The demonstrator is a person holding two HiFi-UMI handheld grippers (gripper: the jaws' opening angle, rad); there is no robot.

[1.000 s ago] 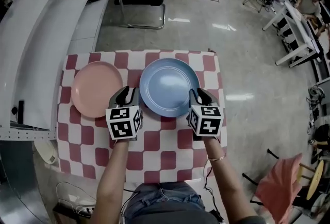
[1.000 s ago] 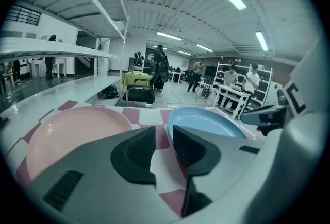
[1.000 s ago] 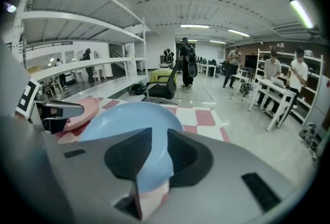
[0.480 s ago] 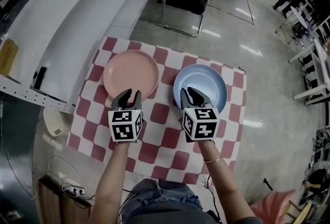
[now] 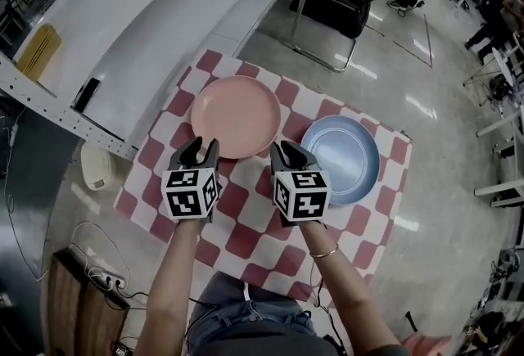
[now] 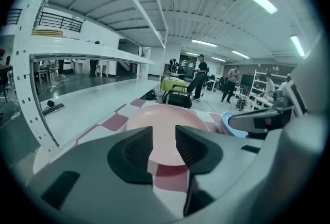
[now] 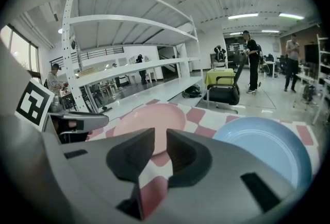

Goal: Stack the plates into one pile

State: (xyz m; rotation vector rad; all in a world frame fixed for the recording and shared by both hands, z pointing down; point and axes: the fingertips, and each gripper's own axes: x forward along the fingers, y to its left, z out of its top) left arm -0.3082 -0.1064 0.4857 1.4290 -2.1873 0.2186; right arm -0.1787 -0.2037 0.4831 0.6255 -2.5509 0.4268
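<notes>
Your left claw [image 5: 201,150] has just been opening and holds nothing. Your right claw [image 5: 288,154] has just been closing, but a gap is left with nothing in it. The pink plate [image 5: 236,115] lies just ahead, between both claws. The blue plate [image 5: 342,159] sits just right of the right claw. Both plates are round, smooth and shallow, on the checked surface [image 5: 246,223].

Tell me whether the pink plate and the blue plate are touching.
Apart. The head view shows a strip of checked cloth between the pink plate and the blue plate.
</notes>
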